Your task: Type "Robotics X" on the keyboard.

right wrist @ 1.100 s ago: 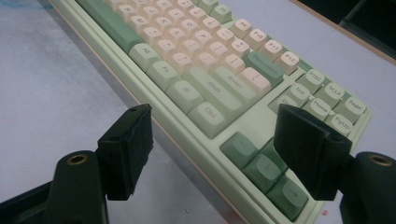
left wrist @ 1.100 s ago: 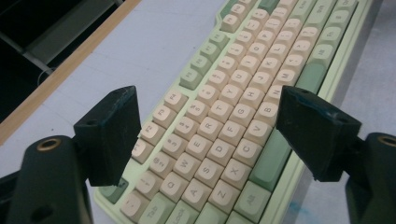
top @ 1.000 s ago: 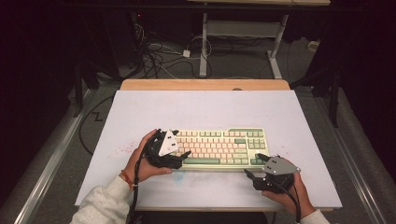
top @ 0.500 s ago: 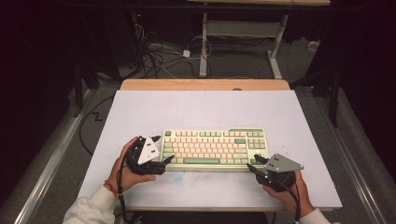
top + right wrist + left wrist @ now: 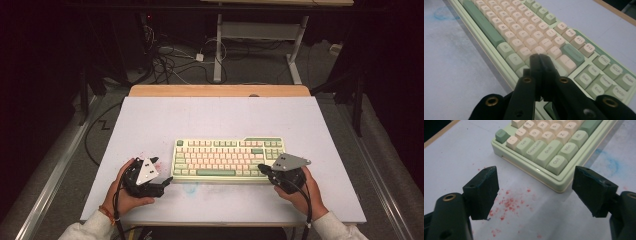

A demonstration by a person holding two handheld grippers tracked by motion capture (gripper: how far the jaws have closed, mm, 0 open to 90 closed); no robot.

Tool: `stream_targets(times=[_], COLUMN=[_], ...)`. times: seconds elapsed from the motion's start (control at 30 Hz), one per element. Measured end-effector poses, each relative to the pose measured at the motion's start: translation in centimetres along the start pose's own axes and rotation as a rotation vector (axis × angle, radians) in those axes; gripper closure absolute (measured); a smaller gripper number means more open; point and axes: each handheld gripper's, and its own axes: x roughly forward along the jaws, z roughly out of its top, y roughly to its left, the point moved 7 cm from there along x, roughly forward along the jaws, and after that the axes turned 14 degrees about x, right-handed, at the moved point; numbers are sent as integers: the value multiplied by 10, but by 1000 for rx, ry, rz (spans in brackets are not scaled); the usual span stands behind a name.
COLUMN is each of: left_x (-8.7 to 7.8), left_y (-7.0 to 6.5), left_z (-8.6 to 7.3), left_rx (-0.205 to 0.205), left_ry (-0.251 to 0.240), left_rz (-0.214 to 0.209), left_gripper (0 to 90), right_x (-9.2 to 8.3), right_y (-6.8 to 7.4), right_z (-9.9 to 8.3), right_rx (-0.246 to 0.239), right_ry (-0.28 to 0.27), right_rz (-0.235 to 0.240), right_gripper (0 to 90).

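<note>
A keyboard (image 5: 227, 159) in pale green with cream keys lies flat on a white table (image 5: 220, 115), near the front edge and slightly right of centre, its long side running across the table. A person's two hands come in from the bottom of the high view, one at each end of the keyboard, each holding a black gripper. The left gripper (image 5: 162, 172) sits just off the keyboard's left end, low over the table; its jaws stand wide apart with nothing between them, and in the left gripper view (image 5: 535, 192) they frame the keyboard's near left corner, where the Ctrl, Shift and Tab keys can be read. Red specks (image 5: 507, 203) dot the table under those jaws, and a faint blue smudge (image 5: 610, 162) lies in front of the keyboard. The right gripper (image 5: 262, 168) is at the keyboard's right front corner. Its jaws have just been closing and are now pressed together with nothing between them. In the right gripper view (image 5: 540, 58) the tips point at the keys near the right end of the bottom rows; whether they touch a key is hard to tell.
</note>
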Motion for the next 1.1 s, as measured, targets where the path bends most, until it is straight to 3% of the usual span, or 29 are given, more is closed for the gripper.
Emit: stream_targets(times=[0.3, 0.7, 0.77, 0.87, 0.9, 0.97, 1.1], left_x=[-6, -13, -18, -29, -32, -36, -37], left_y=[0, -1, 1, 6, 9, 12, 16], left_z=[-8, -8, -4, 3, 5, 7, 8], left_rx=[-24, -25, -19, -30, -49, -81, -122], left_ry=[7, 0, -14, -47, -59, -72, -78], left_rz=[-2, 3, 30, 49, 50, 26, -25], left_gripper=[204, 208, 221, 267, 328, 407, 668], right_x=[19, 30, 32, 32, 32, 32, 32], right_y=[-1, -8, -8, -9, -9, -9, -8], right_z=[11, 2, 0, -1, -1, -1, -1], right_rx=[-26, -19, -12, 3, 9, 11, 4], right_ry=[42, 88, 91, 85, 86, 87, 83], right_rz=[2, -18, -15, -10, -12, -15, -20], right_gripper=[900, 900, 900, 900, 900, 900, 900])
